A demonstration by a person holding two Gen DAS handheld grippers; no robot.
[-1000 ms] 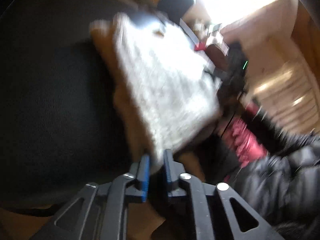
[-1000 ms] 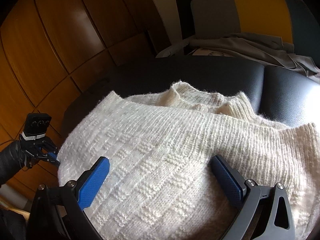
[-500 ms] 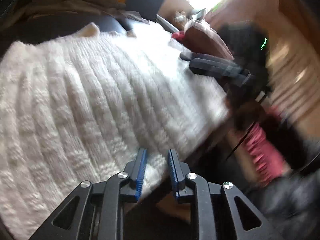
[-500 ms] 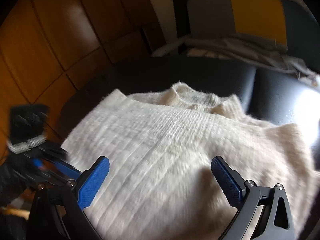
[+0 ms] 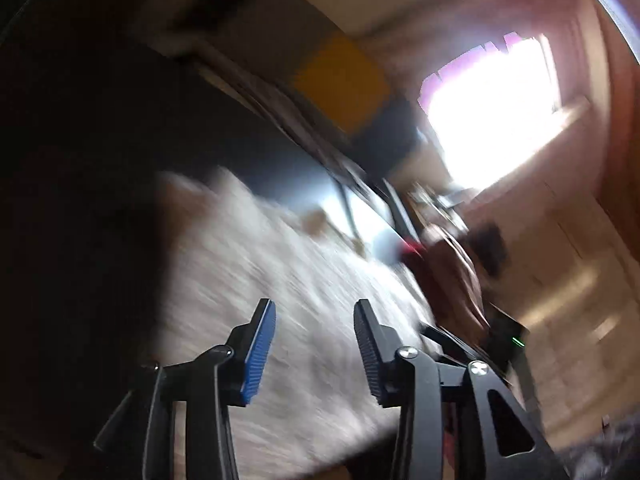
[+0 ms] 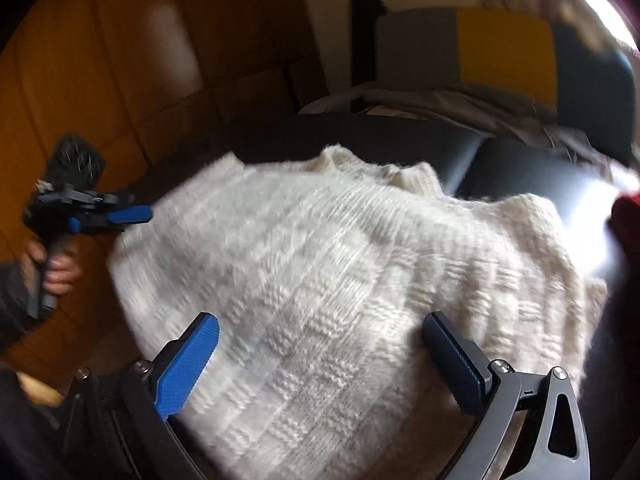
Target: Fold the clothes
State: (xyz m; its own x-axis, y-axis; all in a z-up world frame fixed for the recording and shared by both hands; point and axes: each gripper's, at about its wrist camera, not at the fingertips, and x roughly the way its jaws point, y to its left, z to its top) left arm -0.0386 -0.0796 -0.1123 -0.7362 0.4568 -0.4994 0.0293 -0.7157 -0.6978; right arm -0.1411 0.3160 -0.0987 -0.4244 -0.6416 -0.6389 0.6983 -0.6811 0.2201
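A cream knitted sweater [image 6: 320,280] lies folded on a black leather seat [image 6: 520,164], its collar toward the far side. My right gripper [image 6: 320,344] hovers wide open over the sweater's near part, with nothing between its fingers. In the left wrist view the sweater [image 5: 288,280] is motion-blurred, and my left gripper [image 5: 314,344] stands open above its near edge, holding nothing. The left gripper [image 6: 120,216] also shows in the right wrist view at the sweater's left edge, held by a hand [image 6: 56,272].
A grey cloth [image 6: 460,100] lies behind the seat, before a grey, yellow and blue cushion [image 6: 500,48]. Wooden panelling [image 6: 120,60] fills the left. A bright window [image 5: 492,120] glares at the right. Something red [image 6: 628,220] sits at the right edge.
My left gripper has let go of the sweater's edge and opened, and it has swung up and away. The sweater now rests flat. My right gripper stays open above it.
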